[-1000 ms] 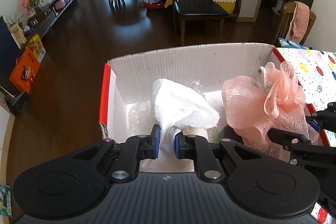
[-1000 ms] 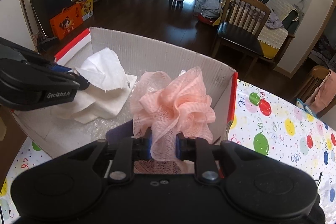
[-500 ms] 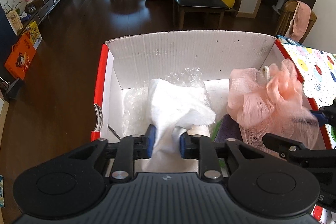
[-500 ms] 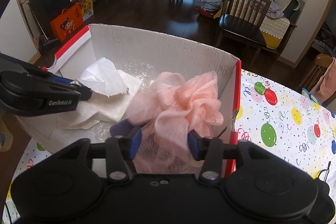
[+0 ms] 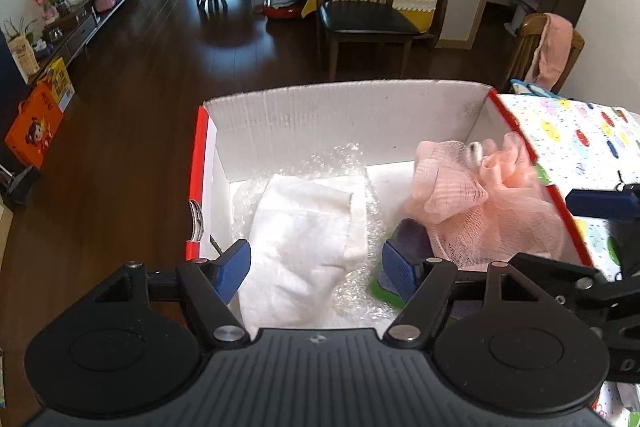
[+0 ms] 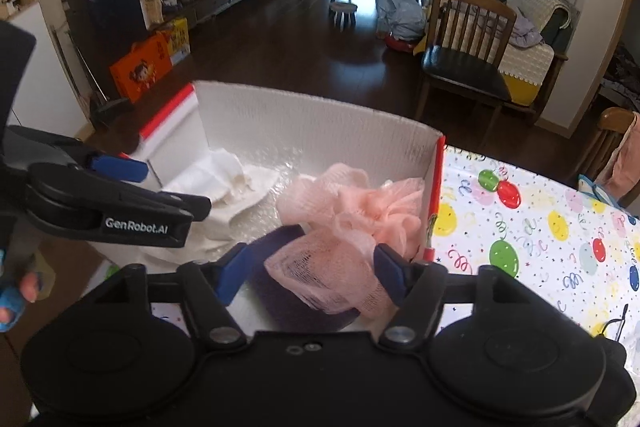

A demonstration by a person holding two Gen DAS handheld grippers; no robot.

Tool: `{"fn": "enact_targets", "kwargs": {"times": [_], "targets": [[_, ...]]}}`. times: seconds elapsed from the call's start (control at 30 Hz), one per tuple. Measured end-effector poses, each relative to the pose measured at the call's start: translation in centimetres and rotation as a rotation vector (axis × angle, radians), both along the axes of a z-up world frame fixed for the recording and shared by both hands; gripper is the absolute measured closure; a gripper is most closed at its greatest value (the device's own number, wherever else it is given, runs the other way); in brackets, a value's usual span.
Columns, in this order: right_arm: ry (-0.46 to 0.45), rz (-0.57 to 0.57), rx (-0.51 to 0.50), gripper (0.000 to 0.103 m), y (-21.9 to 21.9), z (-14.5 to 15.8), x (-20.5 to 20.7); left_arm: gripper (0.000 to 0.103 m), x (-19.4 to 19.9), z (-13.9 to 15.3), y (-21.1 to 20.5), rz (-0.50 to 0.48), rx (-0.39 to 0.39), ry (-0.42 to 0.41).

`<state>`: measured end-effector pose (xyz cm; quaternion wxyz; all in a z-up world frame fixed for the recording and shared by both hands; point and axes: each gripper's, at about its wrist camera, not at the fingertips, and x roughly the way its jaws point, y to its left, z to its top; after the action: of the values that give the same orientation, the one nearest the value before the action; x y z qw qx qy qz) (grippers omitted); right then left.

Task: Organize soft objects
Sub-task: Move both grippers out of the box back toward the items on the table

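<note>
Both grippers hover with fingers spread apart: the left gripper over the white cloth, the right gripper around the pink bath pouf. Both items lie inside the cardboard box.

A white cardboard box with red edging is seen on the bench, which is covered by a balloon-print cloth. A pink mesh bath pouf lies inside against the box's right wall, resting on a dark purple item. The right gripper is positioned with jaws spread wide, the pouf's near end between them. A white cloth lies on bubble wrap at the box's left. The left gripper is seen above that cloth, jaws parted.
</note>
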<state>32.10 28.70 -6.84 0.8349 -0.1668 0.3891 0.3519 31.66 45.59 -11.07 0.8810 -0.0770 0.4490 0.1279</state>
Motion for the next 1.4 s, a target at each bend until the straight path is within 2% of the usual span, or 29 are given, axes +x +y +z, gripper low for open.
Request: {"fn": "enact_targets", "kwargs": {"times": [0.27, 0.43, 0.53, 0.67, 0.83, 1.0, 1.17, 1.4], "targets": [[-0.021, -0.004, 0.099, 0.017, -3.0, 3.8, -2.4, 0.028, -2.5, 3.3, -1.8, -0.050, -0.004, -0.059], [-0.040, -0.014, 0.151, 0.014, -5.5, 6.1, -4.1, 0.026, -4.6, 5.7, -3.4, -0.091, 0.000, -0.106], [-0.052, -0.027, 0.178, 0.010, -7.1, 7.4, -5.2, 0.020, -5.7, 7.1, -4.3, -0.107, -0.016, -0.135], [-0.073, -0.044, 0.214, 0.007, -9.6, 9.1, -6.4, 0.020, -7.3, 8.7, -6.0, -0.140, -0.032, -0.175], [-0.116, -0.063, 0.243, 0.000, -12.9, 11.0, -8.0, 0.014, -9.0, 10.4, -8.6, -0.192, -0.036, -0.217], [-0.126, -0.096, 0.275, 0.000, -16.7, 11.8, -9.0, 0.008, -10.3, 11.1, -11.2, -0.239, -0.057, -0.243], [-0.148, -0.151, 0.287, 0.000, -21.0, 11.6, -10.3, 0.007, -11.4, 11.1, -13.9, -0.289, -0.106, -0.273], [-0.156, -0.229, 0.302, 0.000, -28.0, 10.5, -11.6, 0.004, -12.8, 10.5, -18.8, -0.337, -0.083, -0.312]]}}
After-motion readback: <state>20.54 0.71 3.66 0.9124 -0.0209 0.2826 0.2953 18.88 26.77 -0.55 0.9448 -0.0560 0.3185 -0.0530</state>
